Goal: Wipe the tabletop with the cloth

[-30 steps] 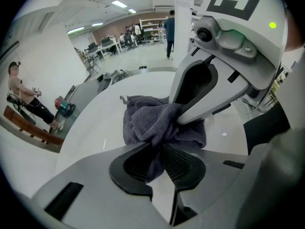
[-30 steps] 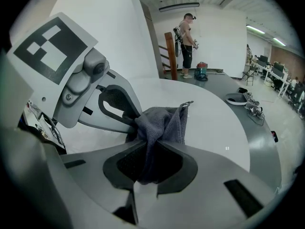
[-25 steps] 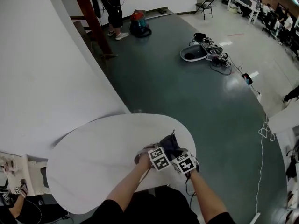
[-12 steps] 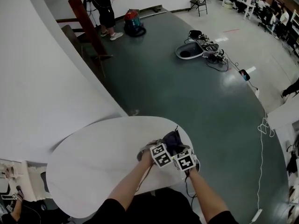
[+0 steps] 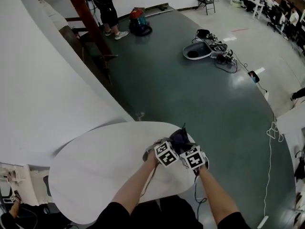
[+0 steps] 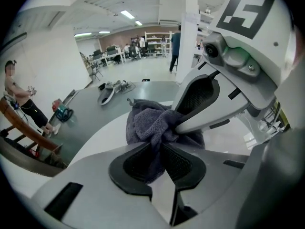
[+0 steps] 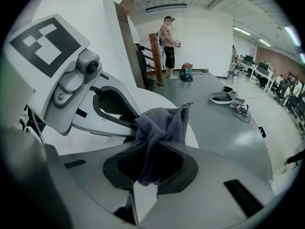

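A dark grey-blue terry cloth [image 5: 180, 140] sits bunched near the 2 o'clock rim of the round white tabletop [image 5: 95, 166]. The left gripper [image 6: 161, 147] pinches its near fold between jaws that are almost together and have just been opening slightly. The right gripper [image 7: 148, 151] clamps the same bunch likewise. The cloth seems to run lengthwise toward 12 o'clock, one corner peaking there.

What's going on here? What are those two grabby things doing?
A person is holding a two-jaw gripper in each hand. The left gripper and right gripper both pinch one bunched dark grey terry cloth at the far right edge of the white oval tabletop. The left gripper's jaws have just been opening a little, with the cloth between them.
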### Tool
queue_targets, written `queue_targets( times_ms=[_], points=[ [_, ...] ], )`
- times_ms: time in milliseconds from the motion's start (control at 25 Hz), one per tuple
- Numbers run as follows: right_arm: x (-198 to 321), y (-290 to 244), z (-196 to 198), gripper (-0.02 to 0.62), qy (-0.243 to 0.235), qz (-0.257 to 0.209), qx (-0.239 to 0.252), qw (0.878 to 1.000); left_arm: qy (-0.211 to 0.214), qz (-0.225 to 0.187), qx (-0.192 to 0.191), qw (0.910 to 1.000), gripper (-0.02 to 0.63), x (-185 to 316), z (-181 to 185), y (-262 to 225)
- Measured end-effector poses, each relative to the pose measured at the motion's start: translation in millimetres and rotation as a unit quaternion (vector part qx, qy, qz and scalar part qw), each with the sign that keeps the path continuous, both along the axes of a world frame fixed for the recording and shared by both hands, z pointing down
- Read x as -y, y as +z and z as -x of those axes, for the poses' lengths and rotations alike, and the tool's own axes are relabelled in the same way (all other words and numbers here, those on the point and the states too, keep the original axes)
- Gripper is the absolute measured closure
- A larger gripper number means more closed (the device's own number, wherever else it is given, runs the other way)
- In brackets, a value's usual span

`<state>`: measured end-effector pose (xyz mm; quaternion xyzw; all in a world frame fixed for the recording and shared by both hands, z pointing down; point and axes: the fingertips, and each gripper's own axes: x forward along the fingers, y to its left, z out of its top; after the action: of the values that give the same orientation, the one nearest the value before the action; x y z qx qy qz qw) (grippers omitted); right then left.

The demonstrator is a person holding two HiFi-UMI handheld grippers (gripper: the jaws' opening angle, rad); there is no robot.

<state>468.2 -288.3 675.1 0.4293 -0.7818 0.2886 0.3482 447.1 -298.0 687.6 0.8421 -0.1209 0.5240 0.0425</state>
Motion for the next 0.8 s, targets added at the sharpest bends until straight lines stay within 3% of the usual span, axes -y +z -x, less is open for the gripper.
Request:
queue_targets(
  times_ms=[280, 520, 800],
  points=[
    [33.8, -0.9, 15.0, 0.554, -0.039, -0.007, -0.030, 0.999, -0.039, -0.021, -0.031, 0.9985, 0.532, 30.8, 21.3, -3.7],
    [51.1, -1.5, 34.8, 0.554, -0.062, -0.016, -0.026, 0.998, -0.070, -0.026, -0.058, 0.9955, 0.532, 42.5, 48.4, -6.5],
    [67.3, -2.3, 68.1, 0.554, -0.089, -0.017, -0.038, 0.995, -0.098, -0.027, -0.062, 0.9929, 0.534, 54.3, 81.1, -7.4]
  ],
)
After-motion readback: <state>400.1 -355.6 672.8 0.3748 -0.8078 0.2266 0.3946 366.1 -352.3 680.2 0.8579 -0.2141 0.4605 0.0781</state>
